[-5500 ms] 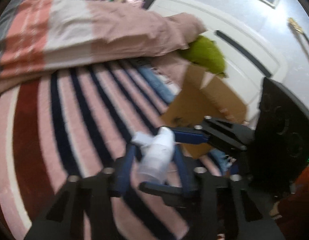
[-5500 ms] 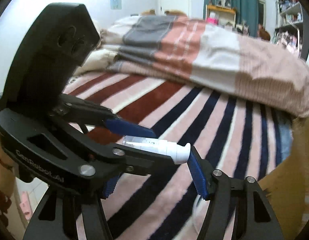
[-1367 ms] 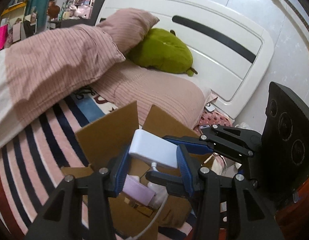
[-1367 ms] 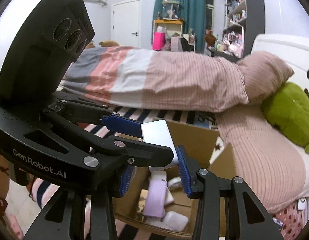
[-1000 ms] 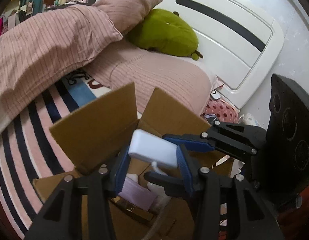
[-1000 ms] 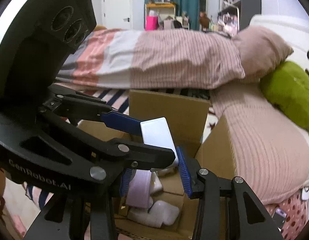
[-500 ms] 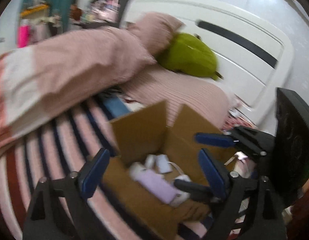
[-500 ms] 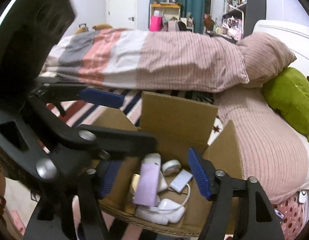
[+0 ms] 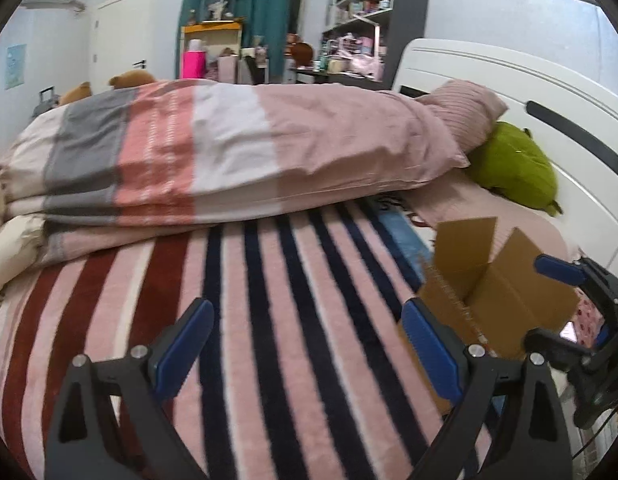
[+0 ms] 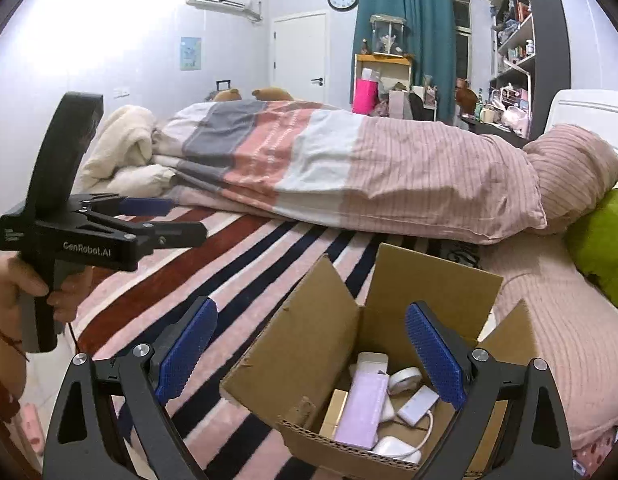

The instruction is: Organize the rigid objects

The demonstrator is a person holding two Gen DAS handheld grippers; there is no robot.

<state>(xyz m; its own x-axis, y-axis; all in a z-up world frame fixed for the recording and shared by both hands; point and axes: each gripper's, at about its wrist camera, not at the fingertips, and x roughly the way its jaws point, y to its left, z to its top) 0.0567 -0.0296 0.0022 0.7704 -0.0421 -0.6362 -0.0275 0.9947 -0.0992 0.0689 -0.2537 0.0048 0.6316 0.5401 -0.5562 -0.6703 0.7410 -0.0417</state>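
Note:
An open cardboard box (image 10: 321,344) stands on the striped bed cover; it also shows at the right of the left wrist view (image 9: 493,300). Inside lie a lilac flat case (image 10: 363,408), a white charger with cable (image 10: 417,404), a round white item (image 10: 403,378) and other small things. My right gripper (image 10: 309,348) is open and empty, above and just in front of the box. My left gripper (image 9: 305,344) is open and empty over the striped cover, to the left of the box; it also shows in the right wrist view (image 10: 149,216).
A folded striped duvet (image 10: 329,168) lies across the bed behind the box. A pink pillow (image 10: 573,168) and a green plush toy (image 10: 601,240) lie by the white headboard (image 9: 529,92). The striped cover (image 9: 269,300) stretches left of the box.
Both grippers held a white block over the box, then opened and let it go. Since then both have pulled back; the left one has swung left, away from the box.

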